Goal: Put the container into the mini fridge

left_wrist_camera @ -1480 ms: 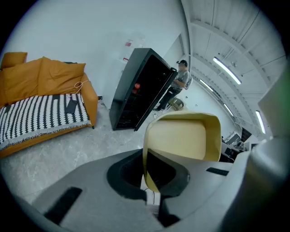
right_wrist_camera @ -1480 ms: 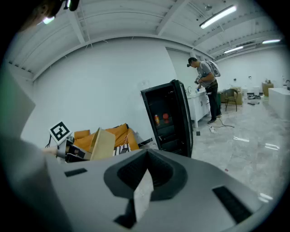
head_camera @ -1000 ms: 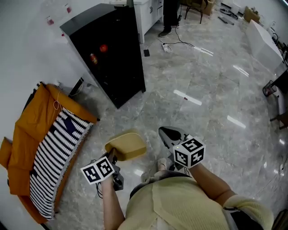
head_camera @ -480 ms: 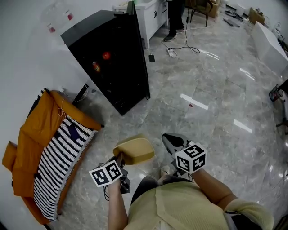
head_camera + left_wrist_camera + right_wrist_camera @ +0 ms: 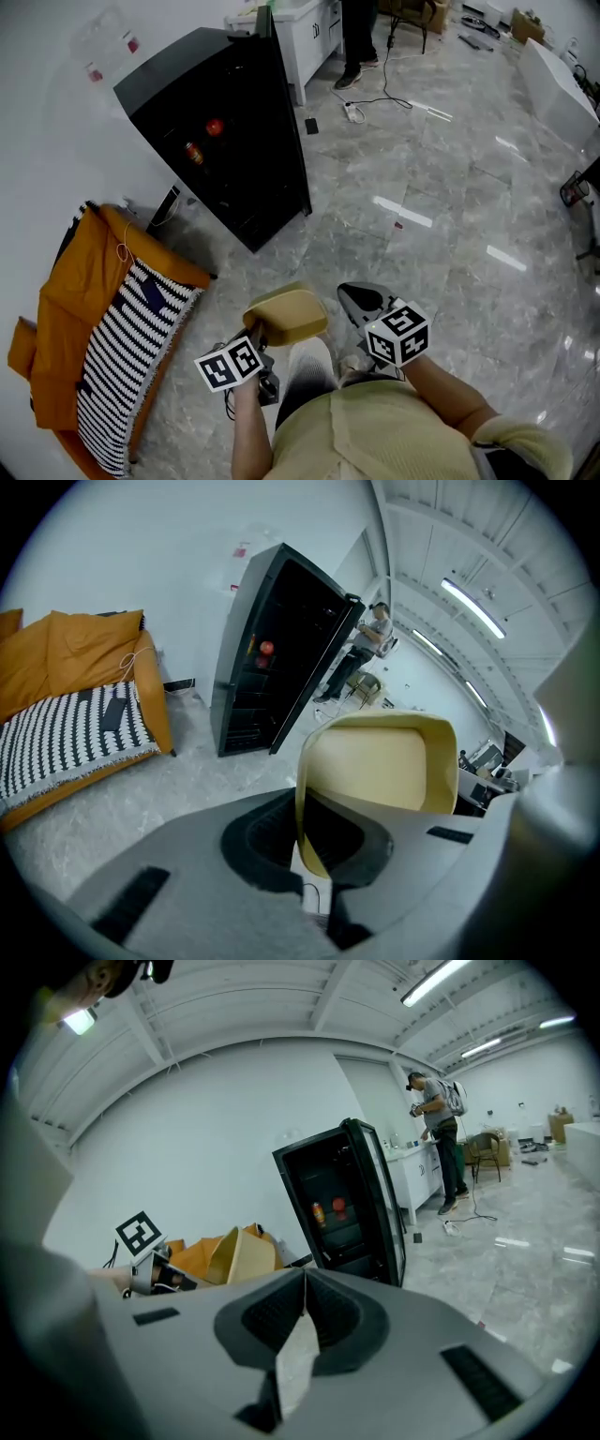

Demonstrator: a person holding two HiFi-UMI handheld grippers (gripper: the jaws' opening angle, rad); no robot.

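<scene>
One rim pinch — left gripper (image 5: 260, 331) is gripping the container (image 5: 289, 313), risking twisting loose before the mini fridge (image 5: 221, 141); right gripper (image 5: 360, 297) idling clenched, empty.

Pale-yellow knit top (image 5: 375, 436); L tool (image 5: 255, 331) & R tool (image 5: 360, 296) grey, b&w square-marker cubes (image 5: 397, 334) on both.

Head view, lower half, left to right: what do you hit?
Orange couch → striped throw on it → left gripper → yellow container in its jaws → right gripper.
</scene>
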